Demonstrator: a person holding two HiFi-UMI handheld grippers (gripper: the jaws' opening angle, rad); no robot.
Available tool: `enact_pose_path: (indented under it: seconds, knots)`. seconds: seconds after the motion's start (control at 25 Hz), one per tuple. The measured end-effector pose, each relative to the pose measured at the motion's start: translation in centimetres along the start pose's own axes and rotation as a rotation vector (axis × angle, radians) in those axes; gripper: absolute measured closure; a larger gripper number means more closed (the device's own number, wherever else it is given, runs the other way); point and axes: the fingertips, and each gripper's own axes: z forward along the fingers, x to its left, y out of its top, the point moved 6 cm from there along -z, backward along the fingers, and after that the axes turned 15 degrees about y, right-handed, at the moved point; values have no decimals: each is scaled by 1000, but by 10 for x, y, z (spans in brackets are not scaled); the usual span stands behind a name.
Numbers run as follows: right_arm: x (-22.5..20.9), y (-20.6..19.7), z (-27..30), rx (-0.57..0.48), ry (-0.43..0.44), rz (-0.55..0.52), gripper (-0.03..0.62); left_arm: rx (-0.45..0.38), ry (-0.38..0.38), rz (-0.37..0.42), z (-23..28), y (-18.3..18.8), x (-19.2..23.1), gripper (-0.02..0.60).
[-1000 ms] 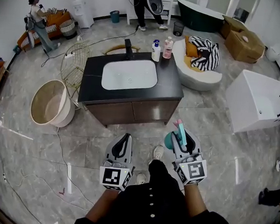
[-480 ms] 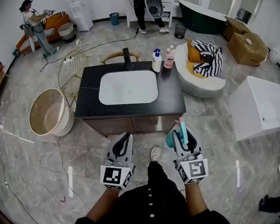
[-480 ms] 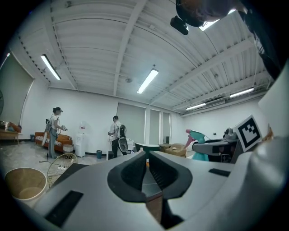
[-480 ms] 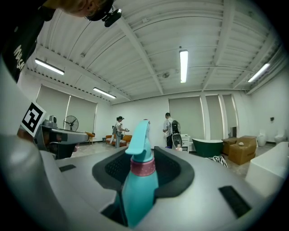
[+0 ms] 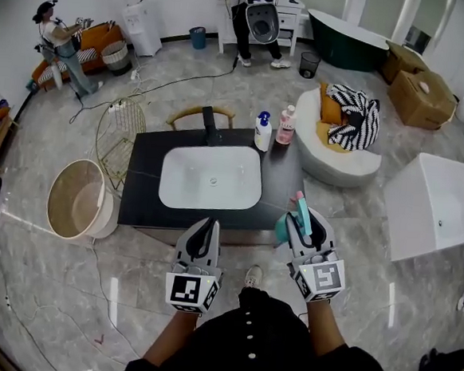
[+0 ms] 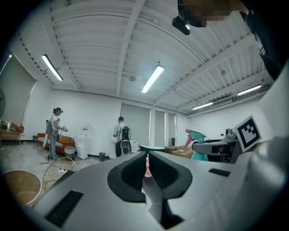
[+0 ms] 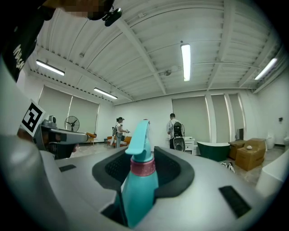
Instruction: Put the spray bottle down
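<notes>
Spray bottle [image 7: 137,180]: upright between the 2 jaws of your right gripper [image 5: 300,220], gripped at the body, trigger head clear above them.
Right gripper: closed on the bottle, held level so it stays upright.
Left gripper [image 5: 204,233]: jaws together, empty, alongside the right.
Vanity counter [image 5: 285,173]: just ahead of both tools; its bare black top beside the sink [image 5: 211,177] looks your likeliest set-down spot.

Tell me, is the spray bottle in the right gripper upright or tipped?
Upright: the spray bottle stands clamped in the right gripper, pink collar and nozzle on top.
</notes>
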Motion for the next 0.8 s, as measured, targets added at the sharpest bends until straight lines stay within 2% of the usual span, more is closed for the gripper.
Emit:
enact_pose_path:
  seconds: [0.36,0.8]
  knots:
    - [-80,7,64,-19,50,-18,454,-7,46,10,91,11,-9,554]
    - [-118,-6,102,13,40,-5,454,26,36,13,138,4,-6,554]
